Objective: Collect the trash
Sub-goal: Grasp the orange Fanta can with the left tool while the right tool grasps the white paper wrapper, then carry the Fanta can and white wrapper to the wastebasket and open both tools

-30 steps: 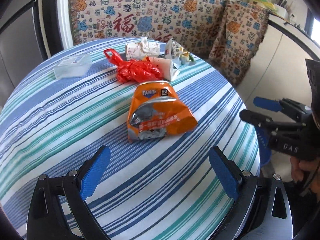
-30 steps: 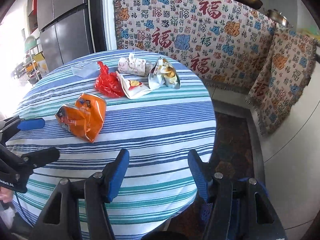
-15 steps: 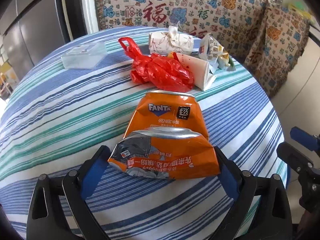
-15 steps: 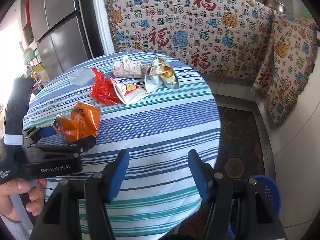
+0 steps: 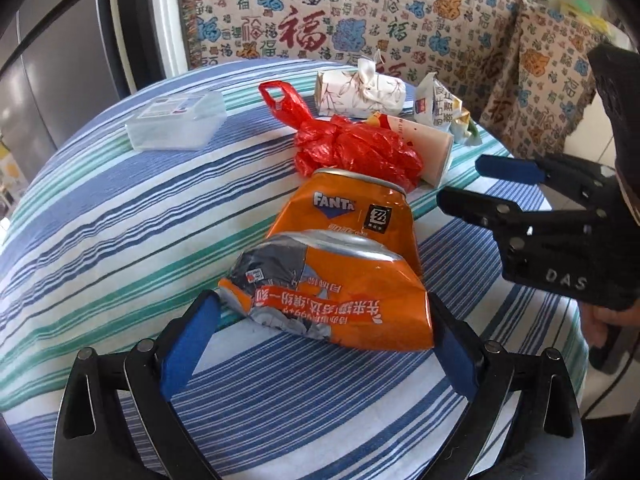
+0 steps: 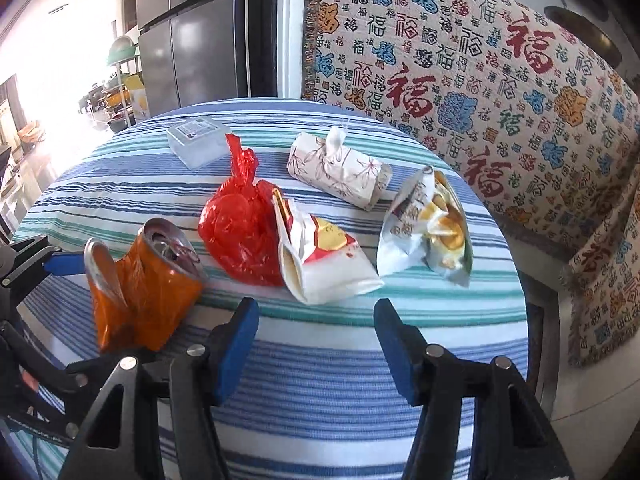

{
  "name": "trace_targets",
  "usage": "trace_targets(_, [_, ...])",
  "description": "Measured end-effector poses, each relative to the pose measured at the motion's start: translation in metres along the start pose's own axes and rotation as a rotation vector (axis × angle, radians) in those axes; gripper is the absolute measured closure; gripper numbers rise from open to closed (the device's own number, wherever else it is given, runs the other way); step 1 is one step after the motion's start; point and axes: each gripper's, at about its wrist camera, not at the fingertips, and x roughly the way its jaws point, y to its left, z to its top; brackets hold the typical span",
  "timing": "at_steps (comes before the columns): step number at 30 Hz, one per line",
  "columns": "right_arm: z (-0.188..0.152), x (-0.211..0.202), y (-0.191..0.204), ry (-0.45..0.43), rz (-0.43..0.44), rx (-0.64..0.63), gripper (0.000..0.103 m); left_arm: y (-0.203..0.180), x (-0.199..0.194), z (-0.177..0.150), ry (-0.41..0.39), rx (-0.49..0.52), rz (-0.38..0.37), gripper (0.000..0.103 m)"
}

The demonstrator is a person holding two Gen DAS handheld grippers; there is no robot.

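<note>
A crushed orange Fanta can (image 5: 340, 272) lies on the striped round table (image 5: 120, 216). My left gripper (image 5: 320, 340) is open, its blue pads on either side of the can's near end, close to touching. The can also shows in the right wrist view (image 6: 140, 280). My right gripper (image 6: 316, 340) is open and empty above the table, just short of a crumpled white paper bag (image 6: 320, 264) and a red plastic bag (image 6: 240, 232). It shows from the side in the left wrist view (image 5: 492, 184).
A floral tissue pack (image 6: 340, 172), an open snack bag (image 6: 428, 228) and a clear plastic box (image 6: 198, 142) lie further back. A patterned blanket (image 6: 480, 80) covers the seating behind. A fridge (image 6: 192, 40) stands at the back left.
My left gripper has moved forward until the can sits between its fingers. My right gripper has moved in over the table toward the paper bag and red bag.
</note>
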Motion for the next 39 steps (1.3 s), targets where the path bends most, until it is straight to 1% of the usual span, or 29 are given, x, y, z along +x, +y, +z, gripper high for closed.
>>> trace_targets(2, [0.008, 0.006, 0.001, -0.014, 0.012, -0.009, 0.045, 0.003, -0.001, -0.001, 0.004, 0.013, 0.007, 0.004])
trace_targets(3, [0.011, 0.008, 0.001, -0.022, 0.026, -0.006, 0.049, 0.004, -0.001, -0.001, 0.007, 0.020, 0.011, 0.004])
trace_targets(5, [0.016, 0.015, 0.001, -0.016, 0.058, 0.012, 0.076, 0.007, -0.001, -0.003, 0.012, 0.036, 0.016, 0.004])
trace_targets(6, [0.017, 0.018, 0.001, 0.003, 0.070, 0.028, 0.096, 0.008, -0.002, -0.004, 0.014, 0.045, 0.017, 0.004])
trace_targets(10, [0.003, 0.001, -0.001, 0.016, 0.086, 0.101, 0.095, 0.019, -0.007, -0.009, 0.019, 0.075, 0.007, 0.004])
trace_targets(12, [-0.009, -0.016, 0.001, 0.048, 0.075, 0.135, 0.095, 0.025, -0.010, -0.013, 0.021, 0.100, -0.003, 0.004])
trace_targets(13, [-0.015, -0.024, 0.002, 0.079, 0.054, 0.148, 0.095, 0.028, -0.012, -0.015, 0.022, 0.112, -0.011, 0.004])
trace_targets(15, [-0.022, -0.039, 0.005, 0.117, 0.011, 0.146, 0.095, 0.034, -0.015, -0.017, 0.023, 0.135, -0.034, 0.003])
trace_targets(17, [-0.029, -0.052, 0.010, 0.114, 0.025, 0.156, 0.094, 0.036, -0.016, -0.017, 0.023, 0.155, -0.067, 0.002])
trace_targets(18, [-0.034, -0.054, 0.013, 0.123, 0.037, 0.158, 0.091, 0.037, -0.015, -0.014, 0.021, 0.161, -0.087, 0.002])
trace_targets(20, [-0.044, -0.054, 0.020, 0.127, 0.025, 0.162, 0.090, 0.036, -0.010, -0.006, 0.015, 0.188, -0.125, 0.002])
trace_targets(21, [-0.049, -0.052, 0.022, 0.128, 0.014, 0.167, 0.085, 0.034, -0.006, -0.003, 0.016, 0.206, -0.129, 0.002])
trace_targets(22, [-0.053, -0.051, 0.022, 0.126, 0.022, 0.174, 0.077, 0.031, -0.002, 0.000, 0.022, 0.227, -0.135, 0.001])
trace_targets(23, [-0.054, -0.053, 0.023, 0.100, 0.030, 0.181, 0.072, 0.030, -0.001, 0.003, 0.022, 0.251, -0.153, 0.001])
trace_targets(24, [-0.054, -0.054, 0.024, 0.098, 0.036, 0.183, 0.053, 0.028, 0.001, 0.005, 0.025, 0.287, -0.183, 0.001])
trace_targets(25, [-0.055, -0.056, 0.027, 0.096, 0.037, 0.177, 0.040, 0.026, 0.002, 0.007, 0.025, 0.316, -0.193, 0.001])
trace_targets(28, [-0.056, -0.061, 0.032, 0.067, -0.006, 0.141, 0.039, 0.021, 0.007, 0.013, 0.011, 0.381, -0.163, 0.001])
trace_targets(29, [-0.056, -0.063, 0.032, 0.058, -0.014, 0.136, 0.039, 0.019, 0.007, 0.015, 0.002, 0.395, -0.168, 0.001])
trace_targets(32, [-0.053, -0.065, 0.026, 0.021, -0.059, 0.134, 0.039, 0.012, 0.013, 0.019, 0.014, 0.417, -0.189, 0.000])
trace_targets(34, [-0.051, -0.065, 0.024, 0.010, -0.078, 0.118, 0.040, 0.008, 0.014, 0.021, -0.003, 0.427, -0.165, 0.000])
trace_targets(35, [-0.050, -0.063, 0.024, 0.013, -0.076, 0.113, 0.041, 0.007, 0.015, 0.022, -0.010, 0.422, -0.156, 0.001])
trace_targets(36, [-0.049, -0.062, 0.023, 0.023, -0.061, 0.113, 0.063, 0.009, 0.016, 0.024, -0.010, 0.412, -0.159, 0.001])
trace_targets(37, [-0.049, -0.058, 0.023, 0.047, -0.046, 0.115, 0.095, 0.010, 0.016, 0.024, -0.014, 0.400, -0.168, 0.001])
trace_targets(38, [-0.049, -0.056, 0.023, 0.064, -0.045, 0.123, 0.093, 0.012, 0.014, 0.025, -0.025, 0.391, -0.176, 0.007])
trace_targets(39, [-0.049, -0.058, 0.023, 0.054, -0.049, 0.135, 0.094, 0.013, 0.011, 0.025, -0.041, 0.380, -0.187, 0.012])
